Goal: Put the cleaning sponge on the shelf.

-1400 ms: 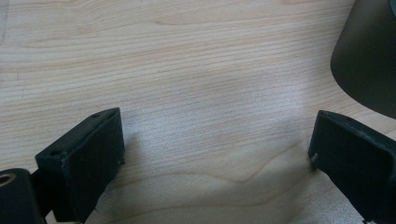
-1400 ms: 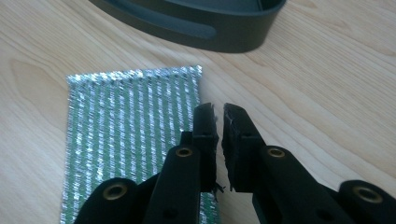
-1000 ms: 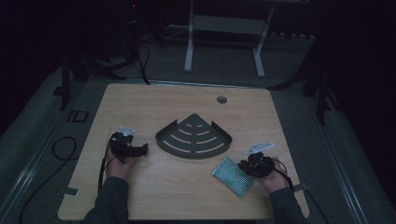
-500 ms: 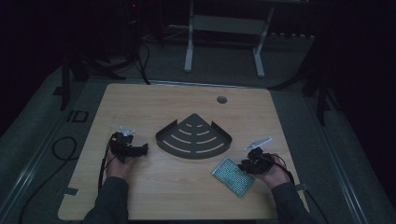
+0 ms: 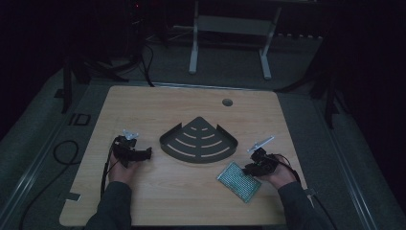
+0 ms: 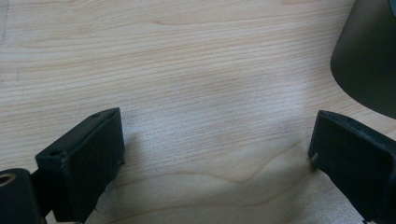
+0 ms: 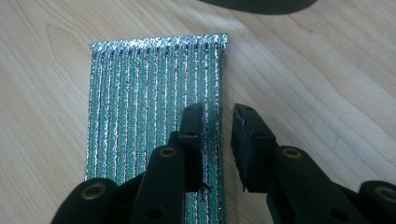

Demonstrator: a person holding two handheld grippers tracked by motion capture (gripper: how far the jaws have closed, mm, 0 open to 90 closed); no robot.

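Observation:
A green and silver ribbed sponge lies flat on the wooden table at the front right. My right gripper hangs over the sponge's right edge. One jaw is above the sponge and the other above the bare wood beside it, with a narrow gap between them, so it is open. A dark quarter-round slotted rack sits mid-table. Left of the rack, my left gripper is wide open over bare wood, with nothing between its jaws.
A round cable hole lies near the table's far edge. A white metal frame stands on the floor beyond the table. A black cable loops on the floor to the left.
My right gripper has shifted slightly up and left over the sponge's edge, and its grey plate has tilted. The sponge, the rack and my left gripper have not moved.

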